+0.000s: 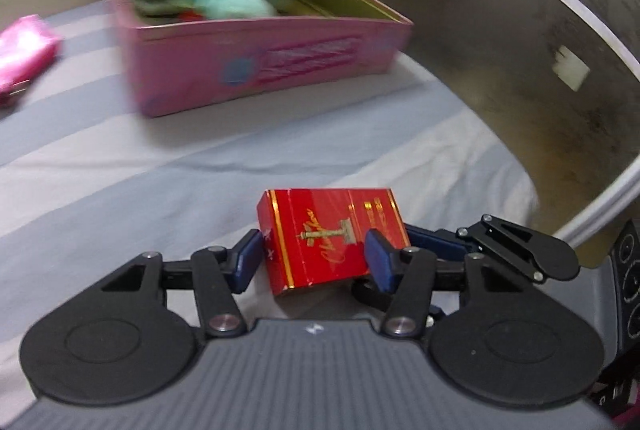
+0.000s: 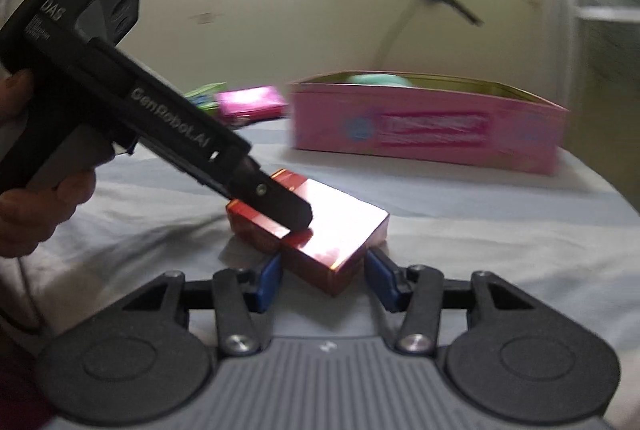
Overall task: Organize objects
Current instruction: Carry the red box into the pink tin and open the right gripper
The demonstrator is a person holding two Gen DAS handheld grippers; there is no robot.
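Note:
A red cigarette pack [image 1: 328, 234] with gold print lies on the striped bedsheet [image 1: 120, 165]. My left gripper [image 1: 316, 258] has its blue pads on both sides of the pack and is shut on it. In the right wrist view the same pack [image 2: 332, 234] lies between the open fingers of my right gripper [image 2: 324, 278], and the left gripper [image 2: 276, 205] reaches onto it from the left. A pink tin box [image 1: 256, 61] with teal items inside stands further back; it also shows in the right wrist view [image 2: 432, 125].
A pink packet [image 1: 24, 49] lies at the left on the sheet; it shows in the right wrist view [image 2: 252, 101] next to a green packet [image 2: 204, 93]. A dark curved panel [image 1: 520, 49] with a white rim bounds the bed on the right.

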